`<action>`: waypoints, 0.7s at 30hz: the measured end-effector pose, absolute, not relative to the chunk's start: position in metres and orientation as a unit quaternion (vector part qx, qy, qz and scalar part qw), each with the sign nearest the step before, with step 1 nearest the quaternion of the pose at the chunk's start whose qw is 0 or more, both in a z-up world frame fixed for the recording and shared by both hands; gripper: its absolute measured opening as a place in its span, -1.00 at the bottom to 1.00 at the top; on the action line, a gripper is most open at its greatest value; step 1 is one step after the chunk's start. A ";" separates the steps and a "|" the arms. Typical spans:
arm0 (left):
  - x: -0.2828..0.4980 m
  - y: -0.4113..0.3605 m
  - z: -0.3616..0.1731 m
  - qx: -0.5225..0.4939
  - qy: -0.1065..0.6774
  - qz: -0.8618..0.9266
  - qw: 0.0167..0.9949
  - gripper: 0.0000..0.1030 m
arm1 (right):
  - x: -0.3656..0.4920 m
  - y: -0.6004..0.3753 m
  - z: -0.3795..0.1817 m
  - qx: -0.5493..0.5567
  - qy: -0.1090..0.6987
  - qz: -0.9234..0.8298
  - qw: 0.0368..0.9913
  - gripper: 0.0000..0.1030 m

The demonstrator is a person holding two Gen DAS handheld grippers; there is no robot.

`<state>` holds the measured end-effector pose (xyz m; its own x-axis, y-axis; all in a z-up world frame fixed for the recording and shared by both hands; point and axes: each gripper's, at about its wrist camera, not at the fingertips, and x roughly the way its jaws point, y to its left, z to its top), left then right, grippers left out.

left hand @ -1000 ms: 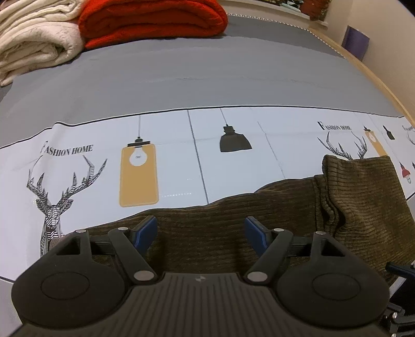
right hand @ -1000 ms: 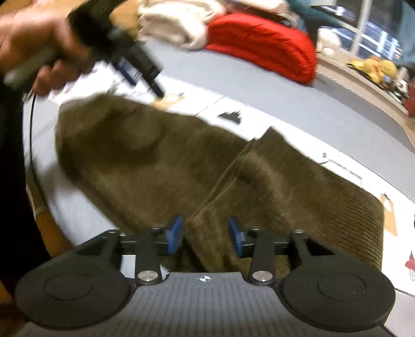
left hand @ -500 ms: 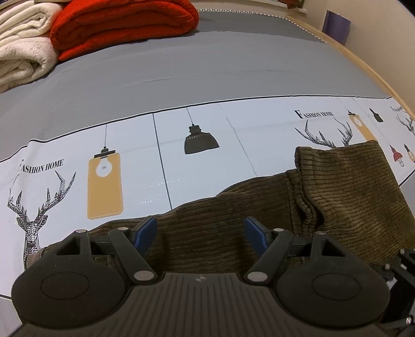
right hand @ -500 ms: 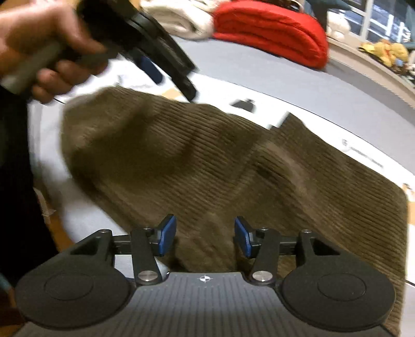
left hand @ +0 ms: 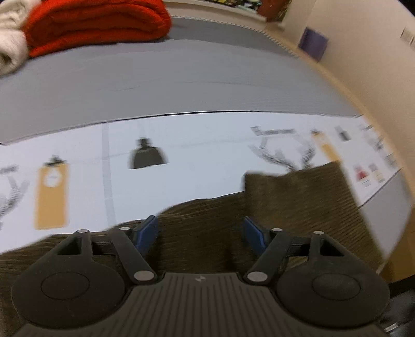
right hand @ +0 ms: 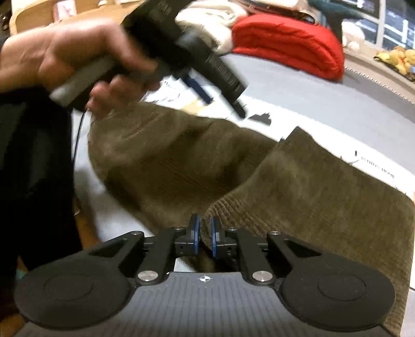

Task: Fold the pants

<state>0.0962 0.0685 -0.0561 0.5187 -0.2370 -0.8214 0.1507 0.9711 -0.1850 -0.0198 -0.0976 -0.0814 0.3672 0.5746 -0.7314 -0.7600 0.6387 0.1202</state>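
Brown corduroy pants (right hand: 298, 186) lie on a white printed sheet (left hand: 207, 155), with one part folded over the rest. In the left wrist view the pants (left hand: 298, 197) fill the lower right. My right gripper (right hand: 203, 233) is shut on a near edge of the pants at the fold. My left gripper (left hand: 199, 230) is open and empty, just above the pants; it also shows in the right wrist view (right hand: 223, 96), held in a hand above the pants' far left part.
A folded red blanket (left hand: 96, 23) and a cream blanket (left hand: 10, 51) lie at the far side of the grey bed cover (left hand: 181, 77). A wooden bed edge (left hand: 350, 90) and wall run along the right.
My right gripper has closed on the pants edge; it was open before. My left gripper has swung to the right over the pants and stays open.
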 end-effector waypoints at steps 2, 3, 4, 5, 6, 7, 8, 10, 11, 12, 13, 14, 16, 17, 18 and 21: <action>0.102 0.060 -0.060 -0.059 0.484 -0.129 0.864 0.28 | -0.026 -0.098 -0.094 -0.142 0.411 0.411 0.801 -0.77; 0.105 0.054 -0.063 -0.062 0.489 -0.136 0.859 0.28 | -0.030 -0.098 -0.094 -0.149 0.407 0.410 0.803 -0.75; 0.108 0.049 -0.068 -0.067 0.497 -0.140 0.853 0.28 | -0.031 -0.099 -0.092 -0.147 0.406 0.407 0.805 -0.74; 0.110 0.045 -0.072 -0.071 0.505 -0.144 0.848 0.28 | -0.029 -0.103 -0.088 -0.132 0.410 0.403 0.807 -0.73; 0.113 0.040 -0.078 -0.073 0.514 -0.148 0.842 0.29 | -0.025 -0.108 -0.083 -0.109 0.416 0.397 0.811 -0.69; 0.115 0.034 -0.083 -0.071 0.520 -0.149 0.838 0.29 | -0.021 -0.116 -0.077 -0.087 0.418 0.387 0.817 -0.50; 0.117 0.030 -0.088 -0.065 0.526 -0.148 0.835 0.29 | -0.017 -0.125 -0.071 -0.066 0.413 0.369 0.830 -0.35; 0.121 0.021 -0.097 -0.050 0.534 -0.147 0.831 0.30 | -0.009 -0.147 -0.060 -0.031 0.391 0.311 0.866 0.07; 0.123 0.017 -0.102 -0.043 0.538 -0.146 0.829 0.29 | -0.003 -0.159 -0.057 -0.014 0.386 0.273 0.881 0.10; 0.124 0.012 -0.107 -0.035 0.542 -0.145 0.827 0.29 | 0.005 -0.174 -0.055 0.006 0.386 0.228 0.894 0.12; 0.126 0.008 -0.111 -0.027 0.544 -0.145 0.826 0.29 | 0.012 -0.188 -0.056 0.023 0.390 0.185 0.902 0.12; 0.127 0.003 -0.115 -0.018 0.545 -0.146 0.826 0.29 | 0.018 -0.203 -0.058 0.037 0.396 0.142 0.906 0.12; 0.129 -0.003 -0.121 -0.007 0.545 -0.147 0.826 0.23 | 0.027 -0.227 -0.065 0.028 0.412 0.047 0.910 0.12; 0.129 -0.004 -0.122 -0.003 0.544 -0.149 0.826 -0.13 | 0.029 -0.238 -0.069 0.027 0.421 0.015 0.907 0.12; 0.129 -0.006 -0.123 -0.002 0.543 -0.155 0.825 -0.42 | 0.032 -0.251 -0.075 0.040 0.434 -0.008 0.900 0.13; 0.129 -0.003 -0.112 -0.005 0.527 -0.160 0.834 -0.67 | 0.038 -0.285 -0.092 0.132 0.484 -0.027 0.865 0.14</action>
<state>0.1285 -0.0028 -0.1118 0.3923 -0.2726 -0.8785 0.2618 0.9487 -0.1774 0.0380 -0.2849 -0.0918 0.5308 0.0800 -0.8437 0.1750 0.9637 0.2015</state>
